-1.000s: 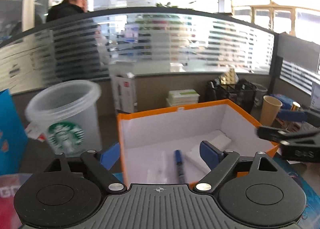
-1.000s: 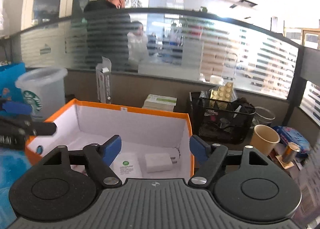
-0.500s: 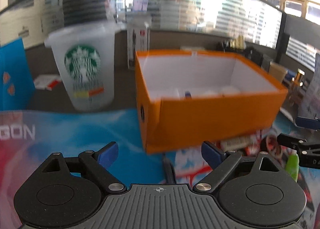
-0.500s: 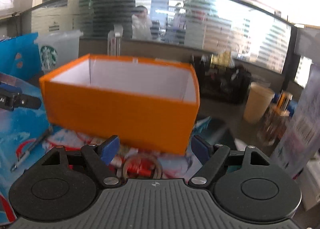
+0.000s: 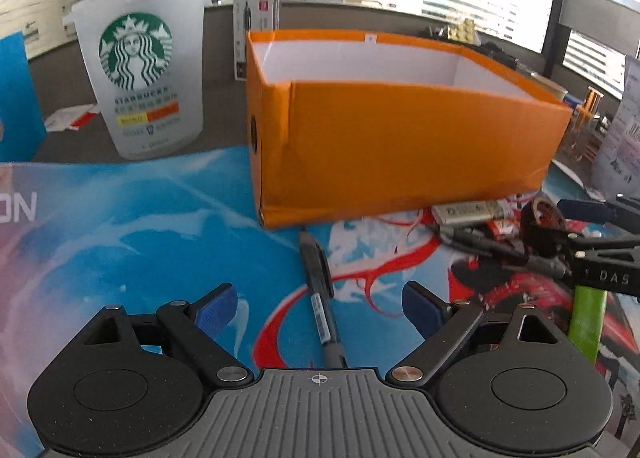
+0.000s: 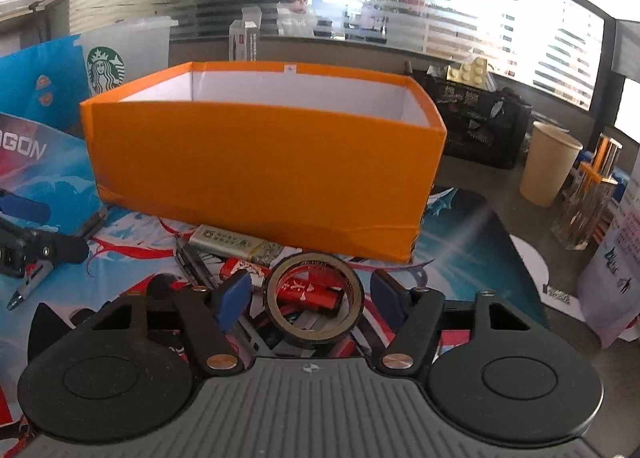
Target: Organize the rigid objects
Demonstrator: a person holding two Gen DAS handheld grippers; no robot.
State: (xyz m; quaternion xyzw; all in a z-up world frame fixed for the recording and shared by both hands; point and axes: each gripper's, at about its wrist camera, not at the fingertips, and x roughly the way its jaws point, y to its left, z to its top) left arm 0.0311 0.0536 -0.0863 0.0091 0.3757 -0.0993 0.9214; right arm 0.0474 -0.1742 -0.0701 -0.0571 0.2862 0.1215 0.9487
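An orange box (image 5: 400,146) with a white inside stands on the colourful mat; it also shows in the right wrist view (image 6: 260,166). My left gripper (image 5: 320,306) is open, low over a dark pen (image 5: 322,294) that lies between its fingers. My right gripper (image 6: 310,296) is open around a black tape roll (image 6: 316,298), which lies over a red battery (image 6: 308,292). A silver lighter (image 6: 232,240) and another dark pen (image 6: 196,262) lie in front of the box. The box contents are hidden.
A clear Starbucks cup (image 5: 140,70) stands left of the box. A paper cup (image 6: 550,164), a black mesh basket (image 6: 476,114) and a glass bottle (image 6: 588,202) stand to the right. A green object (image 5: 586,322) lies under the right gripper's arm.
Both grippers have dropped from above the box to the mat in front of it. The pen now lies between the left fingers and the tape roll between the right fingers.
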